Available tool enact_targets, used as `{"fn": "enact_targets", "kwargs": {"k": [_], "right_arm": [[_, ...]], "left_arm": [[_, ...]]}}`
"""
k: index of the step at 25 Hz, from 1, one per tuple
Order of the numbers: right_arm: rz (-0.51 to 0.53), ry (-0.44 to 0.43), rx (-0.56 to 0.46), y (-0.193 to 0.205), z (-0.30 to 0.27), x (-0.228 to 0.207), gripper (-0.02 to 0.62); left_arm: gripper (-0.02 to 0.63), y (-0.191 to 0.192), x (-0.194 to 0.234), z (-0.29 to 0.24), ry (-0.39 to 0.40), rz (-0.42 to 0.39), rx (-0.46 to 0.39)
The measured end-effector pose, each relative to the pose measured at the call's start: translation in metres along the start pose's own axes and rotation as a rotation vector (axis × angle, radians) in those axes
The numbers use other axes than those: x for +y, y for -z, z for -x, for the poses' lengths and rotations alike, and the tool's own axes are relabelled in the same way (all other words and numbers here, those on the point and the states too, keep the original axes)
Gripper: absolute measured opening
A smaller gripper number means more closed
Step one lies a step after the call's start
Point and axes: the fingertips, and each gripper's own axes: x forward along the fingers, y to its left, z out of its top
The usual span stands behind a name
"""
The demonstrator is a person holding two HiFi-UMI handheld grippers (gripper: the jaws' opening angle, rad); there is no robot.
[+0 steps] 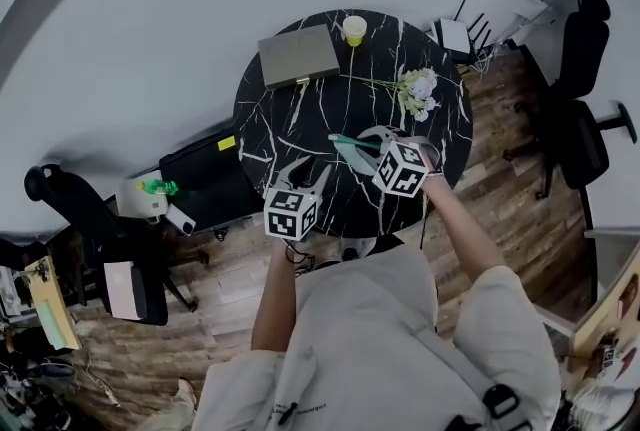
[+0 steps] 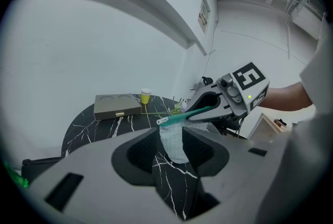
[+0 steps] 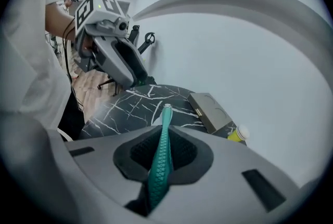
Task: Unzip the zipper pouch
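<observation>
Tightly, right fingers on pouch zipper, left fingers apart
</observation>
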Motion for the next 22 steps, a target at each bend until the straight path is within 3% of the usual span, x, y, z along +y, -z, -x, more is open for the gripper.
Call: {"fn": "enact_targets", "kwargs": {"k": [7,11,18,22], "right_arm": [[-0.015,-0.064,-0.165,-0.041,0.03,0.008,0.037],[-0.013,-0.097,-0.272,-0.063,0.046,0.008,0.037],[0.011,-0.173,-0.431,-0.093,0.065,0.017,0.037],[-0.004,-0.21,-0.477,-0.1,0.069,0.024,0.037]], "left_arm": [[0.156,-0.014,0.008,0.014,0.033,0.002,-0.06],[0.162,-0.022,0.015,0.022,0.024,-0.038,-0.09],[0.196,-0.04,-0.001,0.037,0.165,0.004,-0.183],[0.198,-0.049,-0.005,0.047,0.194,0.016,-0.243]]}}
